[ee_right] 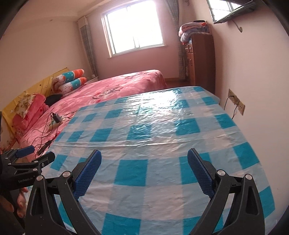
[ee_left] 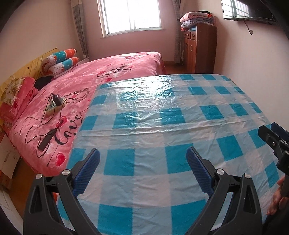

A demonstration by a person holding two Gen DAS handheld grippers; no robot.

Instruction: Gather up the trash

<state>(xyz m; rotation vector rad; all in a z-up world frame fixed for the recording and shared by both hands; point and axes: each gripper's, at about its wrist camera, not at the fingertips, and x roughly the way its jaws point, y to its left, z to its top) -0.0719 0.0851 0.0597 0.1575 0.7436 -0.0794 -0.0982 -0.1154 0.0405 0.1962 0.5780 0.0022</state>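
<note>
A: Tablecloth, blue-and-white check, glossy plastic, fills the lower left wrist view. The left gripper hangs over it, blue pads spread wide, nothing between them.

B: Any trash on the cloth?

A: None that I can make out in this view; wrinkles and window glare only. At the right edge the right gripper pokes in, a hand below it on the handle. From this angle I cannot tell its opening.

B: Beyond the table?

A: Bed with pink cover just left of the table. A power strip with a black plug lies on it, black cables looping down to a dark slim device. Rolled pillows at the headboard, wooden cabinet by the far wall with folded blankets on top, window between.

B: Right wrist view?

A: Same cloth, seen from further right. Right gripper over it, fingers well apart, holding nothing. The left gripper shows at the lower left edge, its blue pad and black finger parted, a hand gripping the handle beneath.

B: Trash here?

A: Nothing on the check surface that I can pick out. A wall socket with a black cord sits just beside the table's right edge. Bed and cabinet behind, as in the other view.
</note>
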